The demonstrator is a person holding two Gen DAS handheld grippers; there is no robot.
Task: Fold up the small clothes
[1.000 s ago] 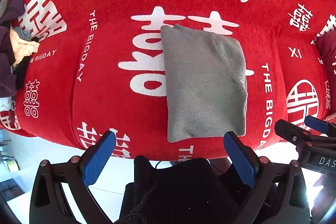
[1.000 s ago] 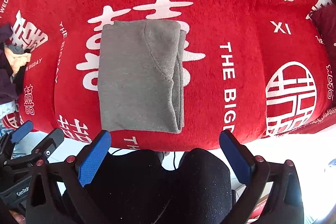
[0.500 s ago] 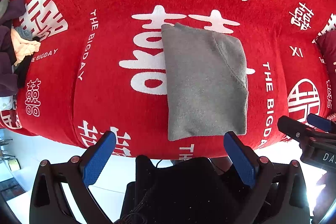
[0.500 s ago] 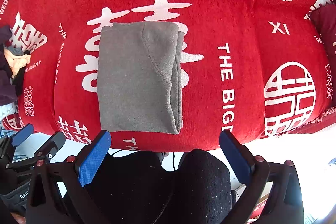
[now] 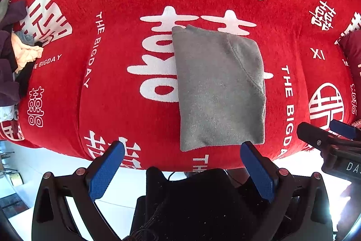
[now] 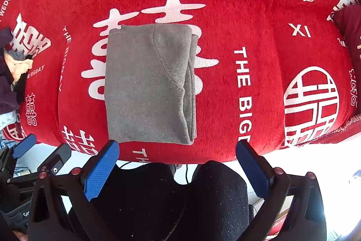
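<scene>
A grey fleece garment point(image 5: 216, 89) lies folded into a neat rectangle on the red blanket with white lettering point(image 5: 117, 105); it also shows in the right wrist view point(image 6: 149, 85). My left gripper point(image 5: 180, 150) is open and empty, held off the blanket's near edge, just short of the garment. My right gripper point(image 6: 176, 148) is open and empty too, at the same near edge. Each gripper shows at the side of the other's view: the right one point(image 5: 334, 134), the left one point(image 6: 29, 150).
A heap of other clothes, purple, cream and dark point(image 5: 15, 60), lies at the blanket's left edge. A dark red cushion point(image 6: 347, 26) sits at the far right. Dark-clothed legs point(image 6: 171, 195) and white floor lie below the blanket's near edge.
Both grippers have drifted slightly; the folded garment sits a little higher in both views. The garment itself has not moved, and both grippers stay open.
</scene>
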